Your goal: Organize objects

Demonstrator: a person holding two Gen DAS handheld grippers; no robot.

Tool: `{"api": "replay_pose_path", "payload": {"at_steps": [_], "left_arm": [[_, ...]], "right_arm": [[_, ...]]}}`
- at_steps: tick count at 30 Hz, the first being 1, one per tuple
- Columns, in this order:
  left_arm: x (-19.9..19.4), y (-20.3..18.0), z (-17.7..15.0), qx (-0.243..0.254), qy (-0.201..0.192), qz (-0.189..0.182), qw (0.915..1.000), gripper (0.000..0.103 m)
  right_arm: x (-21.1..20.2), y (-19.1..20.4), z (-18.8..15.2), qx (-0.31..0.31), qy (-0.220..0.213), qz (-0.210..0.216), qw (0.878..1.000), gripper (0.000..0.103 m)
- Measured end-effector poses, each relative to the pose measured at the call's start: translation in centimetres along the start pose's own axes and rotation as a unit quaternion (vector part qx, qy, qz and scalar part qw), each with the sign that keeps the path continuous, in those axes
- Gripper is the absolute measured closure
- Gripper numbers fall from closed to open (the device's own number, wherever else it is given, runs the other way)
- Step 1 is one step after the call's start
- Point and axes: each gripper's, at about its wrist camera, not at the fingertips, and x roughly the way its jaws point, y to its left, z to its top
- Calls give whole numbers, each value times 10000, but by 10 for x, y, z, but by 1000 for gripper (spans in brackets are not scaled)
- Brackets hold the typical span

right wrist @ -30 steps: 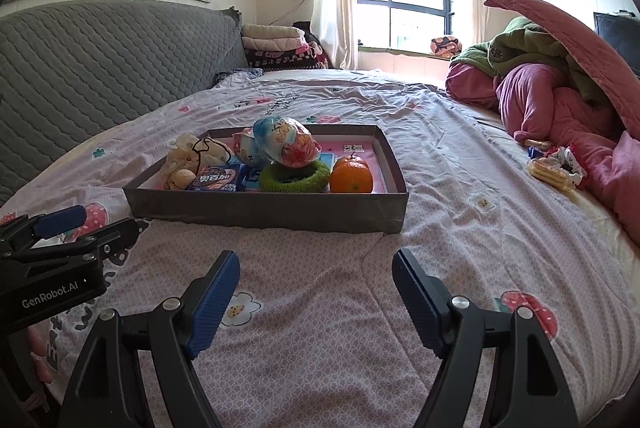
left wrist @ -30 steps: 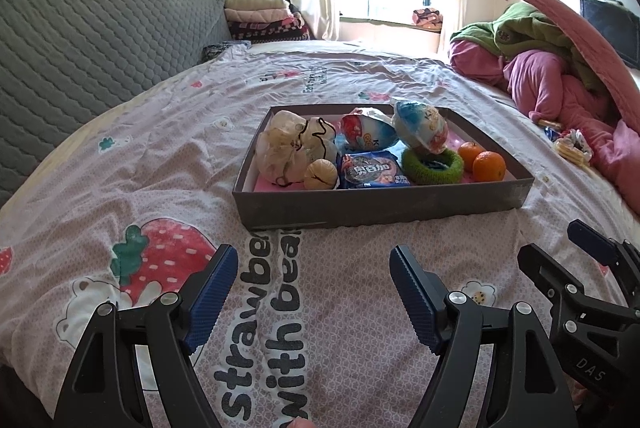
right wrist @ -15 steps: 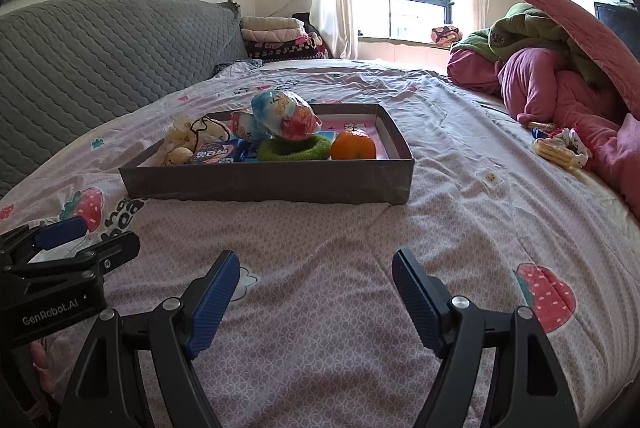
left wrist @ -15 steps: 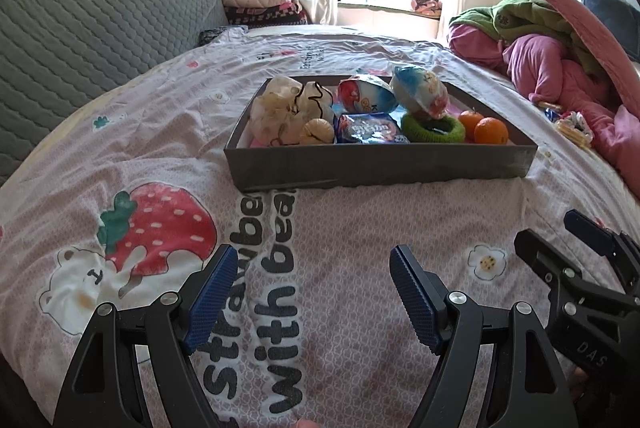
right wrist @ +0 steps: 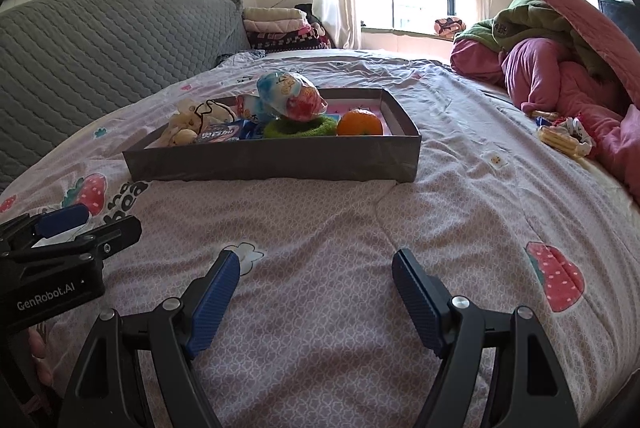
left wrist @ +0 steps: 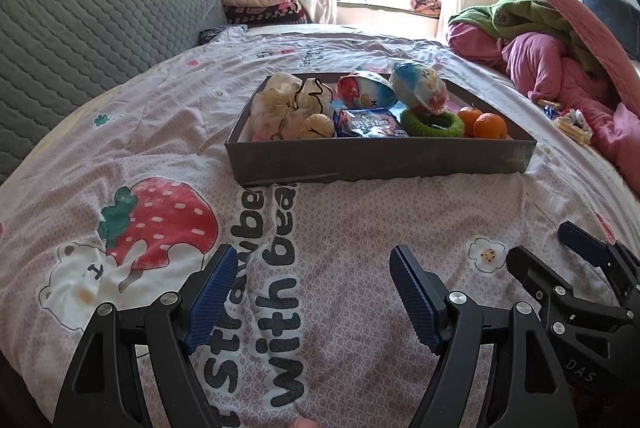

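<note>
I'm holding the left gripper [left wrist: 310,292] and right gripper [right wrist: 316,298] over the bed [right wrist: 320,228], fingers spread wide, gripping nothing. The grey tray [left wrist: 380,158] of snacks and oranges [left wrist: 490,126] is sitting at twelve o'clock, well apart.

Black gripper frames, silver screws, blue ribbed fingers [left wrist: 212,292], "GenRobot.AI" lettering
</note>
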Motion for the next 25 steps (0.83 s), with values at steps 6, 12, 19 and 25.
{"api": "replay_pose_path", "payload": {"at_steps": [6, 12, 19, 25], "left_arm": [[2, 3, -4, -42, 82, -3, 10000, 24], [4, 3, -4, -31, 61, 28, 10000, 24], [6, 1, -7, 16, 110, -1, 9999, 24], [6, 1, -8, 16, 128, -34, 9999, 24]], "right_arm": [[2, 4, -2, -101, 40, 18, 9999, 25], [5, 2, -2, -52, 83, 10, 10000, 25], [7, 3, -3, -94, 103, -33, 9999, 25], [8, 1, -3, -69, 125, -51, 9999, 25]]}}
